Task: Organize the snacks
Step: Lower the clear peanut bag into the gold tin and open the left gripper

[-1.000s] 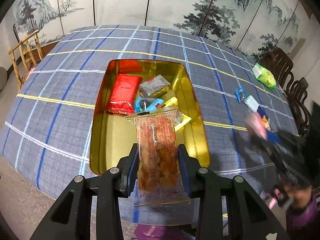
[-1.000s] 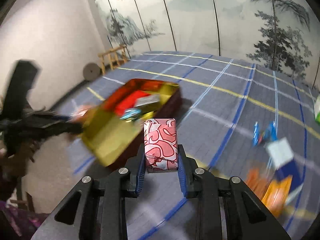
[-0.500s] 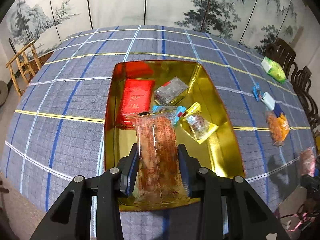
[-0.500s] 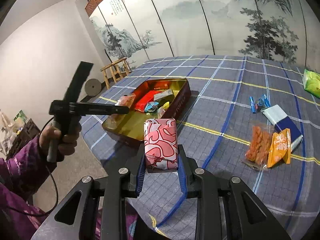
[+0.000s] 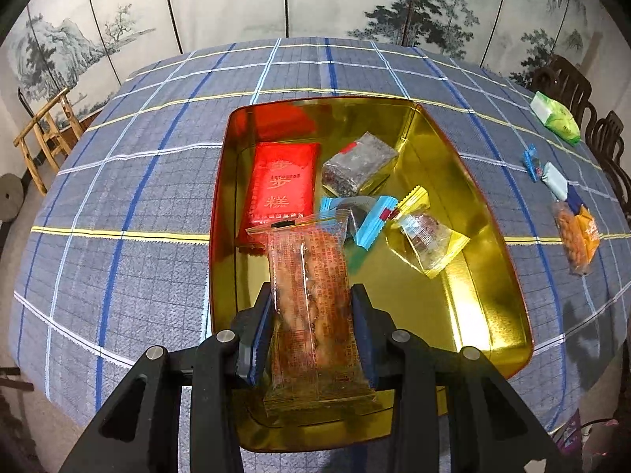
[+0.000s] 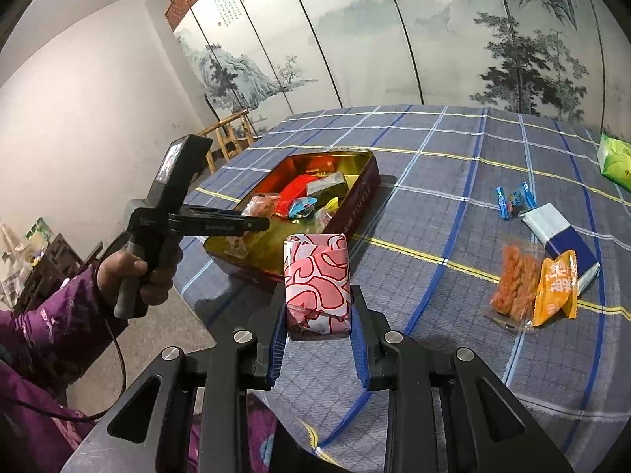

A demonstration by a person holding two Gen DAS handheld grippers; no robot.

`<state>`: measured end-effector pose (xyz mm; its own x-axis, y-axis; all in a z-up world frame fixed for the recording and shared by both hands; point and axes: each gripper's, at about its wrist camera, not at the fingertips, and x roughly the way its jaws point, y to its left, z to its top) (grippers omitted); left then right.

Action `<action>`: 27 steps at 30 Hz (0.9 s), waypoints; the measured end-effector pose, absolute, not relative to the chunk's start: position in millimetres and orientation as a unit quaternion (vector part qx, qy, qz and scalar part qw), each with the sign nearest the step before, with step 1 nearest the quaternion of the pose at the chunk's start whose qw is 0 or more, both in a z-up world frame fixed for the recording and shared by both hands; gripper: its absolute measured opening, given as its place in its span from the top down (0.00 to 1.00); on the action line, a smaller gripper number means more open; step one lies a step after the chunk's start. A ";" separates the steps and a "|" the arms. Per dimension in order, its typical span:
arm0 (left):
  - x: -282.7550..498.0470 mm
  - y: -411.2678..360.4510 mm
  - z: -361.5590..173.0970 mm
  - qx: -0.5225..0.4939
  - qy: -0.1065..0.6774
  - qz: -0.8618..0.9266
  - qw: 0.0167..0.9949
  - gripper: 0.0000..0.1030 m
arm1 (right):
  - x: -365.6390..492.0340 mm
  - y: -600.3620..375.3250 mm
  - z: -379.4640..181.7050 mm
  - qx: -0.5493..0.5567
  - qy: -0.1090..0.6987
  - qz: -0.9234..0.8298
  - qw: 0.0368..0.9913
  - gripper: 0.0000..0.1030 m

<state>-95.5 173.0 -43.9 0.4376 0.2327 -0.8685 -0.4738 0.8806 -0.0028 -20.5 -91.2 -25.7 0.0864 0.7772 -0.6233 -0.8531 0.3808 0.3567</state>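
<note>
left hand-held gripper [image 5: 311, 331] clamps a clear snack packet [image 5: 311, 295] above the gold tin [image 5: 489, 276].

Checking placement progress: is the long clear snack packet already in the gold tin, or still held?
Still held: the left hand-held gripper clamps the packet above the tin.

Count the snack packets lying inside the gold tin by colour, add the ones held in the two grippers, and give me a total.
Red flat packet: 1
Dark grey packet: 1
Blue wrapper: 1
Yellow-edged clear packet: 1
Held: clear brown-snack packet, pink-patterned wrapped block: 2
Total: 6
</note>
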 end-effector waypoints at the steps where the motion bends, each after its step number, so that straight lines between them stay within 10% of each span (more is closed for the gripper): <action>1: -95.4 172.4 -44.2 -0.122 0.486 0.211 0.839 0.67 | -20.4 -90.8 -25.8 -0.048 0.387 0.554 0.735 0.71; 27: -99.0 176.4 -49.8 -0.118 0.479 0.220 0.841 0.67 | -25.6 -79.3 -29.4 -0.055 0.399 0.555 0.728 0.71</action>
<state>-99.0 176.4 -49.8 0.4438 0.2570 -0.8585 -0.4837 0.8751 0.0119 -25.6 -79.3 -29.4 0.0653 0.7641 -0.6418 -0.8512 0.3783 0.3637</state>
